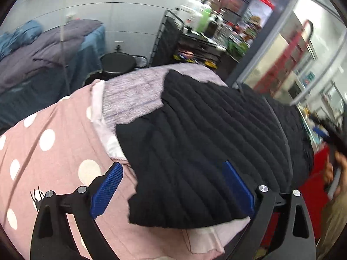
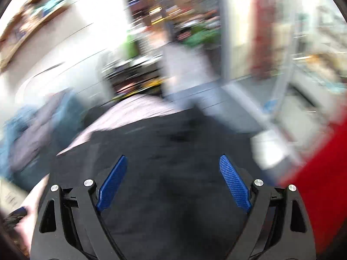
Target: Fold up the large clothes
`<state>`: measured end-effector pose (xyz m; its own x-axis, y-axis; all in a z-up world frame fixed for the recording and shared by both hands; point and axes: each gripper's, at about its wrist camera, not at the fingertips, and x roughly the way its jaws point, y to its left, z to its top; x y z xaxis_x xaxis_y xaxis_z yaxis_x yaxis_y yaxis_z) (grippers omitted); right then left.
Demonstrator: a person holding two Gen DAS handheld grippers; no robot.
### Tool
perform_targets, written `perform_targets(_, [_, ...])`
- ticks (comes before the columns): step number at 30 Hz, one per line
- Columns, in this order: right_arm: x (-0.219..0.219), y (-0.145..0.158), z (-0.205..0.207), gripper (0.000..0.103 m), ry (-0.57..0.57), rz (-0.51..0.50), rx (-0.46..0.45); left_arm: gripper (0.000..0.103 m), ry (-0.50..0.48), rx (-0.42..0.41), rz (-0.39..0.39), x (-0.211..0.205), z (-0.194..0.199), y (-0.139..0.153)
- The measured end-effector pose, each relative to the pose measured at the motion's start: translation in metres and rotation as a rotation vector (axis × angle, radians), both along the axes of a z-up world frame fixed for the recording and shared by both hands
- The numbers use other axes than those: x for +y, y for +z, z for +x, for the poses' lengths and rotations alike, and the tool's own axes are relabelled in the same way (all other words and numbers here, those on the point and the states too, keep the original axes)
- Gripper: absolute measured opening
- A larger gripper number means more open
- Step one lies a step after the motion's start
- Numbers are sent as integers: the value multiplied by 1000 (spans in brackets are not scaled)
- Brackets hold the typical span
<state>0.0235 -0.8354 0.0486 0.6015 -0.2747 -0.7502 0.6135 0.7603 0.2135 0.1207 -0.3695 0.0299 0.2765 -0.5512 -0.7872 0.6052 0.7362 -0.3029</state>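
Note:
A black ribbed garment lies folded on a pink polka-dot cloth in the left wrist view. My left gripper is open above its near edge, blue pads spread wide, empty. The right wrist view is heavily blurred. The black garment lies below my right gripper, which is open with both blue pads apart and nothing between them.
A lilac knit cloth lies beyond the garment. A bed with grey and blue bedding is at the left, a black stool and a cluttered black cart behind. A red surface is at the right.

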Motion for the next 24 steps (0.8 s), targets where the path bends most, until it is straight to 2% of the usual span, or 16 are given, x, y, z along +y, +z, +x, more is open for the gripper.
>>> perform_targets(2, [-13, -11, 18, 86, 5, 66, -23, 92, -34, -5, 18, -1, -11, -2])
perform_targets(5, [-58, -44, 35, 86, -76, 305, -96, 92, -36, -4, 34, 5, -15, -5])
perform_targets(6, [-66, -48, 41, 86, -91, 347, -136, 92, -27, -3, 39, 9, -13, -7])
perform_targets(8, [-78, -54, 58, 94, -102, 384, -193, 92, 2, 4, 50, 16, -8, -9])
perform_targets(10, [-83, -53, 78, 94, -68, 430, -247, 92, 30, 18, 52, 22, -2, -10])
perform_targets(12, [-88, -46, 90, 94, -30, 533, -388, 92, 63, 29, 52, 28, 5, -10])
perform_targets(14, [-97, -30, 91, 94, 28, 650, -603, 92, 84, 36, 55, 31, 9, -9])
perform_targets(16, [-101, -16, 80, 94, 1, 673, -702, 92, 97, 41, 56, 31, 12, -9])
perform_targets(20, [-97, 2, 62, 94, -17, 631, -643, 92, 107, 19, 23, 29, 11, 0])
perform_targets(21, [-90, 4, 51, 94, -8, 596, -598, 93, 104, 9, 20, 27, 10, 1])
perform_targets(23, [-77, 0, 37, 96, 17, 554, -536, 94, 83, -13, 20, 20, 5, 3])
perform_targets(24, [-68, -12, 25, 97, 39, 567, -515, 95, 72, -14, 20, 17, 3, 2])
